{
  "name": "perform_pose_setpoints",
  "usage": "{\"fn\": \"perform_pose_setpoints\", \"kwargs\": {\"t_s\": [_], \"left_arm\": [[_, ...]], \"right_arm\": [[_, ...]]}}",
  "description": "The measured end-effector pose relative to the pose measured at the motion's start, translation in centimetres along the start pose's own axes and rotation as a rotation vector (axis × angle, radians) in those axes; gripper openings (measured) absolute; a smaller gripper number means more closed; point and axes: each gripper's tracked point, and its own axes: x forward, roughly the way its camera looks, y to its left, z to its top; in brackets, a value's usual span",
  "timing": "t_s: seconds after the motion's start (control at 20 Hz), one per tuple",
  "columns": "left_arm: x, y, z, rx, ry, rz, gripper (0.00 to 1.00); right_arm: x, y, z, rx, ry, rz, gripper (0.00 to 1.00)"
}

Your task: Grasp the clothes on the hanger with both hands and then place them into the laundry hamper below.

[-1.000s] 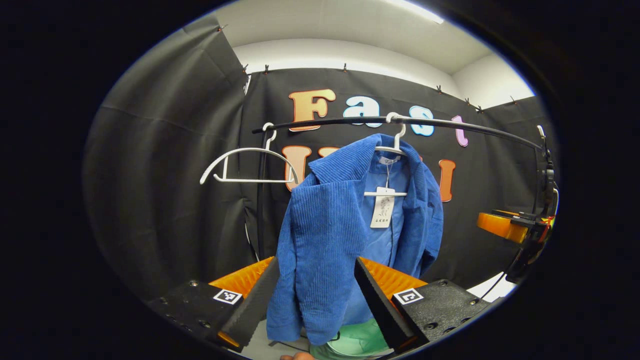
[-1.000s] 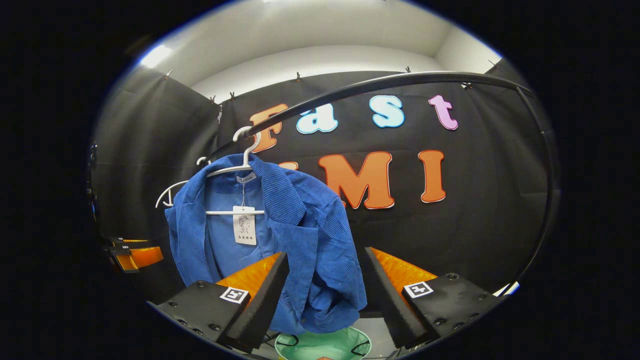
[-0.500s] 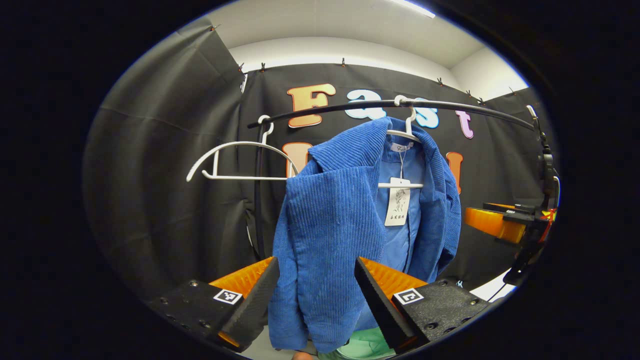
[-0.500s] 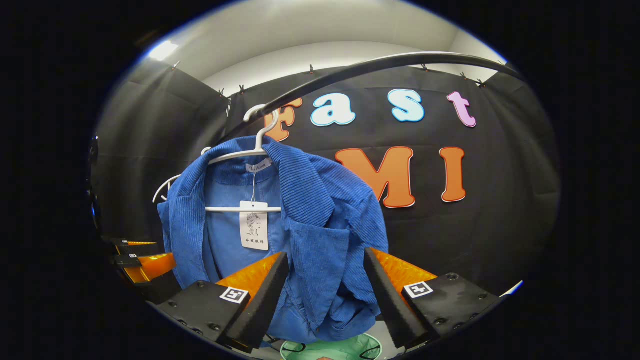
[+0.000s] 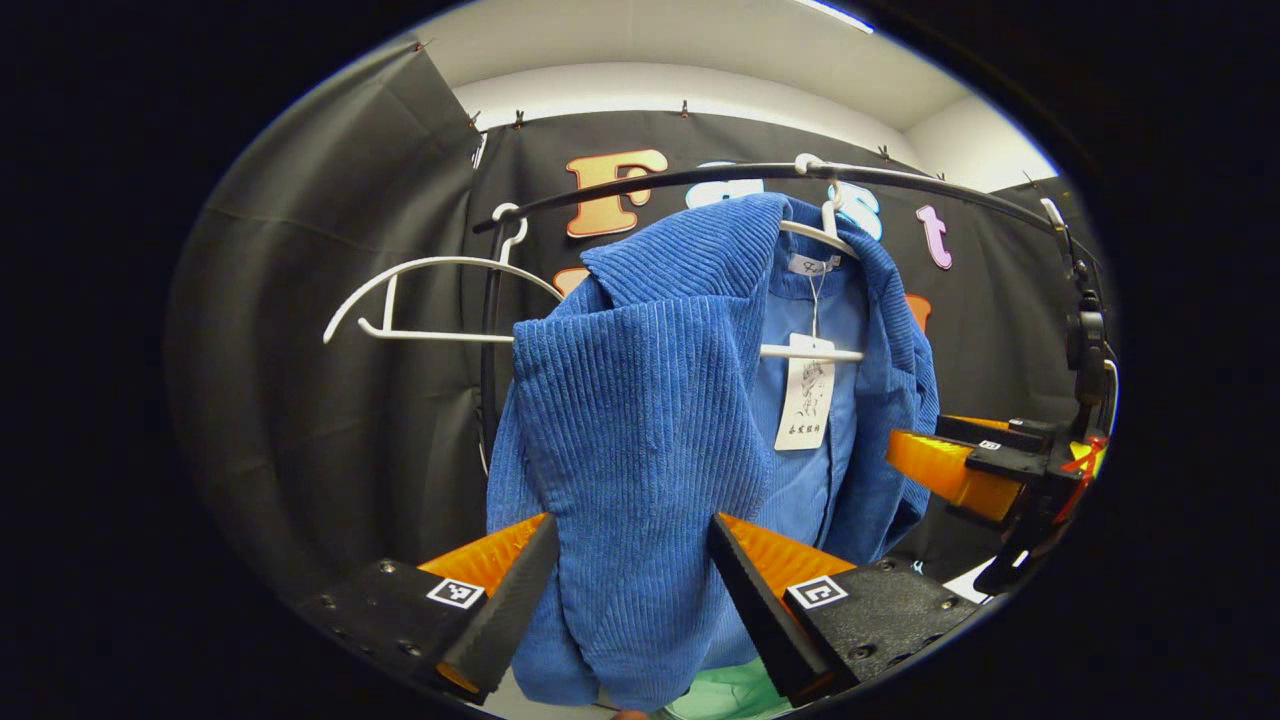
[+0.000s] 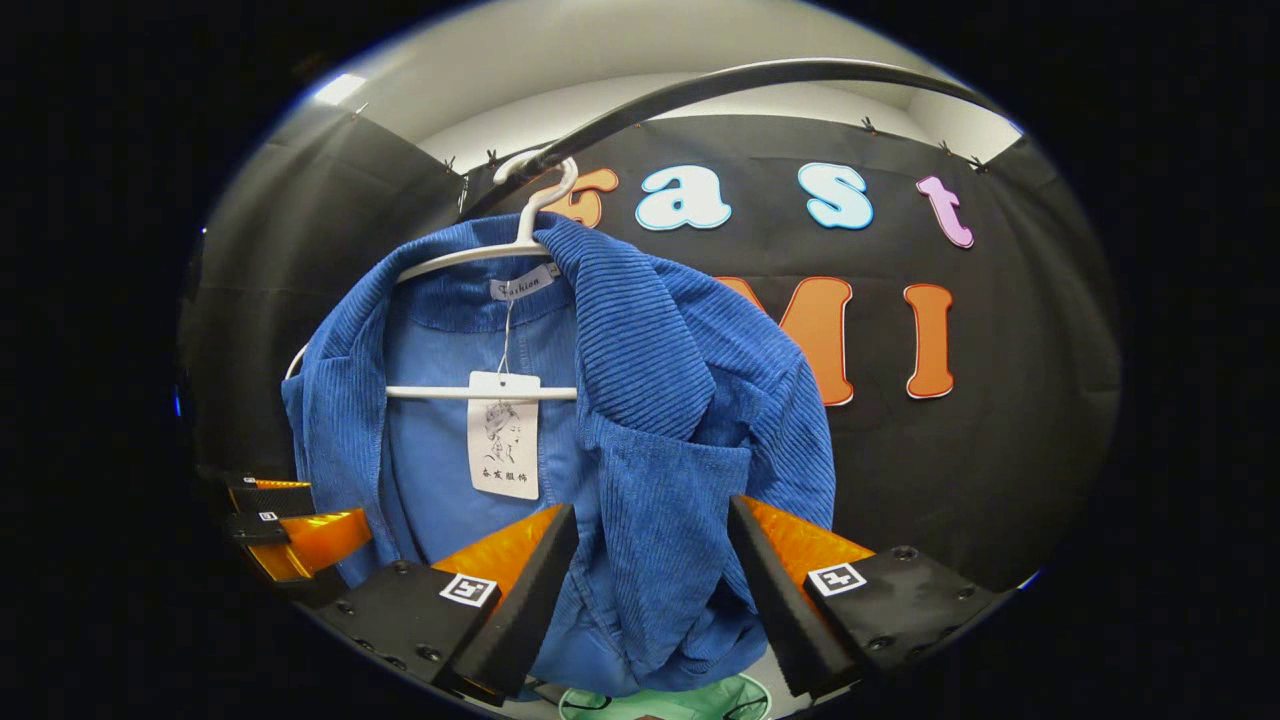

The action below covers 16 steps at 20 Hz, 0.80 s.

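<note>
In the left gripper view the left claw (image 5: 628, 590) stands wide open at 6 o'clock, its two dark foam fingers (image 5: 500, 615) spread to either side of the blue jacket's (image 5: 640, 430) front panel; the ribbed cloth hangs in the gap between them, and whether either finger touches it I cannot tell; under the hem, at 6 o'clock, a sliver of the green hamper (image 5: 735, 692) shows; the jacket hangs from a white hanger (image 5: 815, 228) hooked on the black rail (image 5: 700, 178) at 12 o'clock, with a white paper tag (image 5: 806, 392) dangling inside the open front; at 10 o'clock a second, bare hanger (image 5: 430, 300) hooks on the same rail, beside the jacket; at 3 o'clock the other claw's orange and black body comes in near the jacket's far edge

In the right gripper view the right claw (image 6: 652, 590) is likewise open, fingers (image 6: 520, 610) apart around the lower folds of the jacket (image 6: 640, 420), not pressing it; the hamper (image 6: 665, 700) rim peeks out at 6 o'clock, directly below the hem; the hanger (image 6: 480, 255) and rail (image 6: 700, 85) sit toward 11 and 12 o'clock, the tag (image 6: 504, 435) at 9 o'clock of centre; the left claw (image 6: 290, 525) shows at 8 o'clock, just beside the jacket's edge
</note>
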Motion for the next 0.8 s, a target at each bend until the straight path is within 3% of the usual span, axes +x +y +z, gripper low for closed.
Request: {"fn": "perform_pose_setpoints", "kwargs": {"t_s": [0.1, 0.15, 0.2, 0.25, 0.55, 0.65, 0.8], "left_arm": [[0.6, 0.4, 0.0, 0.013, -0.009, 0.015, 0.92], [1.1, 0.7, 0.0, 0.014, -0.008, 0.027, 0.92], [1.2, 0.8, -0.2, 0.012, -0.004, 0.032, 0.92], [1.4, 0.8, -0.4, 0.007, -0.004, 0.034, 0.79], [1.9, 1.5, 0.7, 0.004, -0.033, 0.004, 0.08], [1.6, 1.5, 0.9, -0.013, -0.032, -0.009, 0.04], [1.0, 1.8, 1.5, -0.003, -0.027, -0.016, 0.05]], "right_arm": [[1.2, 0.4, -0.6, 0.011, 0.006, 0.022, 0.98], [1.6, 0.5, -0.9, 0.023, 0.011, 0.033, 0.89], [2.2, 0.4, -1.2, 0.037, 0.016, 0.037, 0.97], [2.4, 0.2, -1.4, 0.048, 0.017, 0.037, 0.90], [3.1, -2.8, -0.6, 0.130, 0.000, 0.043, 0.13], [2.7, -3.4, -0.1, 0.159, 0.007, 0.063, 0.13], [2.2, -4.9, 1.3, 0.225, 0.002, 0.096, 0.13]]}}
